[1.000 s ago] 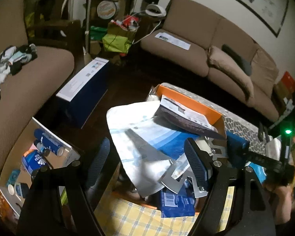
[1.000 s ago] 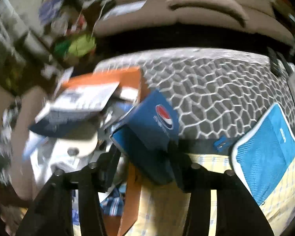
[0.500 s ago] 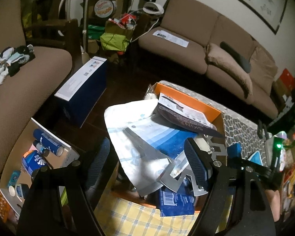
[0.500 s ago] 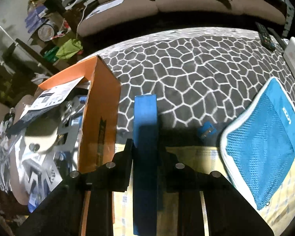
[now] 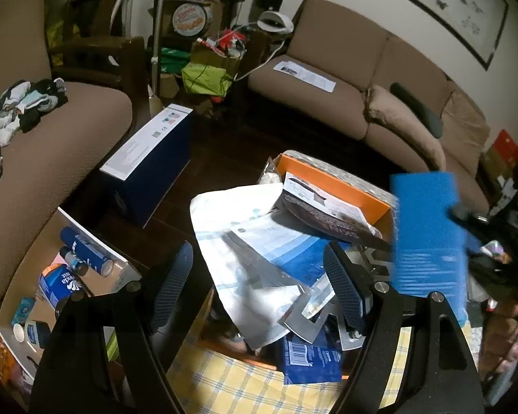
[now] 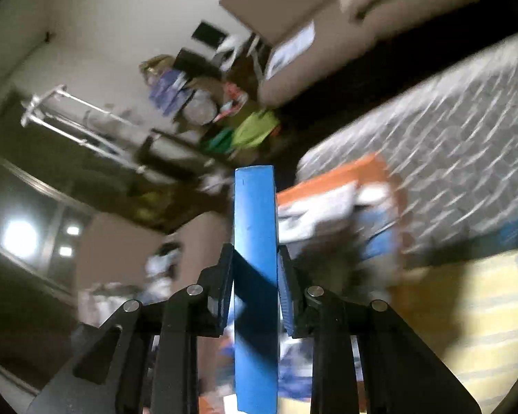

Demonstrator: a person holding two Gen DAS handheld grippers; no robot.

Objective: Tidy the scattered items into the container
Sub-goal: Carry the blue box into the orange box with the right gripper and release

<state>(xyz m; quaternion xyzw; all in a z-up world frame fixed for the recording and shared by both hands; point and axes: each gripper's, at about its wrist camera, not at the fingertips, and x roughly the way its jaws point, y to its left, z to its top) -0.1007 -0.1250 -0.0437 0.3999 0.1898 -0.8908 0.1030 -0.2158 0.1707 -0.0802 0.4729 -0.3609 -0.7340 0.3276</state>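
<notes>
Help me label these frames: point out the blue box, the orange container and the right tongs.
blue box (image 6: pixel 255 214): right wrist view, its narrow front edge
orange container (image 5: pixel 331 179): left wrist view, far wall
right tongs (image 6: pixel 255 276): right wrist view, midway between fingertips

The orange box on the table is heaped above its rim with papers, a white and blue plastic bag and a dark booklet, so little open room shows inside it. The left gripper hangs with jaws wide over the box's near edge, and a flat blue box fills the space at the box's right side. Only the checked yellow cloth before the box lies bare.
</notes>
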